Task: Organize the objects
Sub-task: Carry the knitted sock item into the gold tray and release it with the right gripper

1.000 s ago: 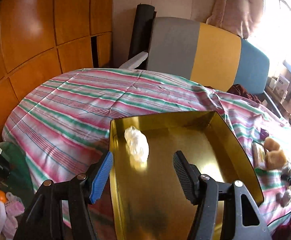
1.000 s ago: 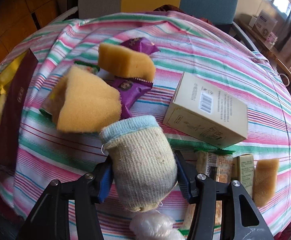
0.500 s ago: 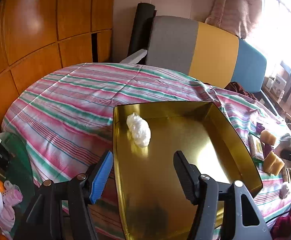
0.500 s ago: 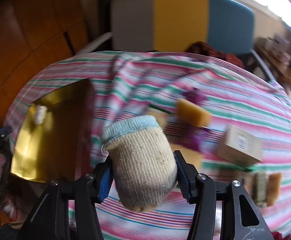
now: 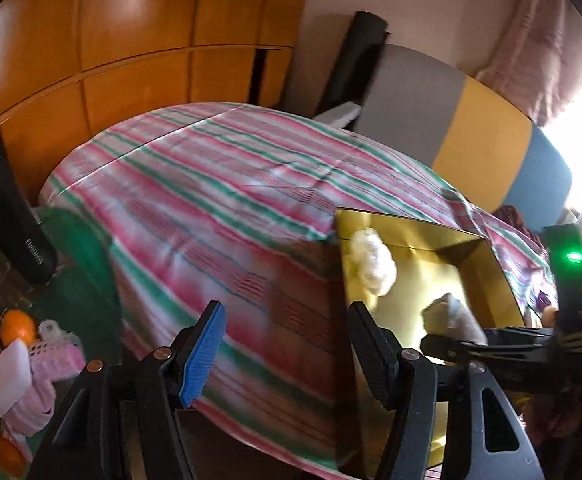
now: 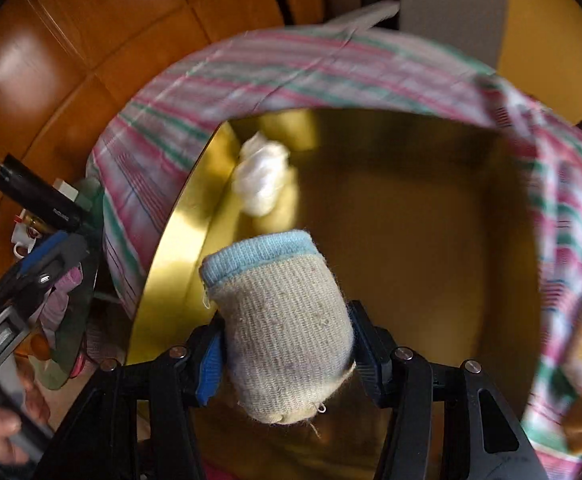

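Two jaws: right gripper [image 6: 287, 344] clamping sock [image 6: 283, 328] over tray [image 6: 431, 240], left gripper [image 5: 287, 344] wide, empty.

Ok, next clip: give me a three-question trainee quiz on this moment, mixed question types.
1. True or false: the right gripper is shut on the rolled sock.
2. Multiple choice: what already lies inside the gold tray?
A. a cardboard box
B. a white plastic bundle
C. an orange
3. Fill in: the left gripper is ____, with nothing between its fingers.

Key
1. True: both fingers press the sock's sides, and it sits over the tray.
2. B: it lies near the tray's far left corner.
3. Open: it hangs over the striped cloth beside the tray's left edge.
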`<state>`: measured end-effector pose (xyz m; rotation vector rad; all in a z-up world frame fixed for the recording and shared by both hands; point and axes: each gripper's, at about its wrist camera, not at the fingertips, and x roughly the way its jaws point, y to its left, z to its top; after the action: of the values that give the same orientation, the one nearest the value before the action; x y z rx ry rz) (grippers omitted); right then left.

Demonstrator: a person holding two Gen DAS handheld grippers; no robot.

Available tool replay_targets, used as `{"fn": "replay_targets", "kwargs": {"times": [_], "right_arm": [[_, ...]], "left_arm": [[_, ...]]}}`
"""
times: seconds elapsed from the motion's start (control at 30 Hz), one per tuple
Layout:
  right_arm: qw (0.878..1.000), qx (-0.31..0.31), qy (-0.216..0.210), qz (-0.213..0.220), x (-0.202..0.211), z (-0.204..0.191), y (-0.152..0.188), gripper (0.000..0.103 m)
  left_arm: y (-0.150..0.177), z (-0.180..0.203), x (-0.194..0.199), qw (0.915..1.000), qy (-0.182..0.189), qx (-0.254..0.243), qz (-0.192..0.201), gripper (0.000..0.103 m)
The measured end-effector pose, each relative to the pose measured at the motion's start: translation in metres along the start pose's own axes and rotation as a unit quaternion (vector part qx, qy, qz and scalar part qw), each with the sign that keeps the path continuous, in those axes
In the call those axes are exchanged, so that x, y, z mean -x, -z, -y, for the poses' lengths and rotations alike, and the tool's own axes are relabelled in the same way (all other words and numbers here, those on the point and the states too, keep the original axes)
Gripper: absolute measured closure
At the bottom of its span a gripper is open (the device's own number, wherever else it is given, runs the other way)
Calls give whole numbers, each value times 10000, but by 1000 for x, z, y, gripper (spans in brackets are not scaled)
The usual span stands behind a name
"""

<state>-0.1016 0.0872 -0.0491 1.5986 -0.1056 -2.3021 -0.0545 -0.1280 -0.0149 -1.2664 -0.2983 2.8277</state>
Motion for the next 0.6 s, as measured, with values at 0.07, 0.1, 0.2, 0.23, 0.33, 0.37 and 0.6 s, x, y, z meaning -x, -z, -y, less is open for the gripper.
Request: {"fn": "replay_targets", "kwargs": {"times": [0.07, 0.1, 0.2, 0.23, 0.33, 0.37, 0.6], "right_arm": [[9999, -134, 44, -92, -16, -5, -7, 46], [9997, -227, 60, -118, -22, -6, -10, 45], [9981, -577, -183, -101, -31, -5, -18, 44], [9958, -769, -491, -102, -33, -2, -21, 38], [9902, -1044, -921, 51, -30, 5, -24, 28], [9890, -1050, -1034, 86, -26, 6, -23, 27], [9919, -830, -857, 427, 1, 17, -1, 20]], "left_arm": [[0, -5, -2, 10000, -6, 67, -18, 39], [0, -6, -3, 10000, 0, 88, -29, 39], [2, -6, -4, 10000, 38, 63, -62, 39], [3, -5, -5, 10000, 49, 48, -72, 39], [4, -2, -7, 9999, 89, 4, -118, 39], [5, -1, -8, 9998, 128, 7, -147, 39], [10, 13, -10, 9990, 354, -109, -256, 39]]}}
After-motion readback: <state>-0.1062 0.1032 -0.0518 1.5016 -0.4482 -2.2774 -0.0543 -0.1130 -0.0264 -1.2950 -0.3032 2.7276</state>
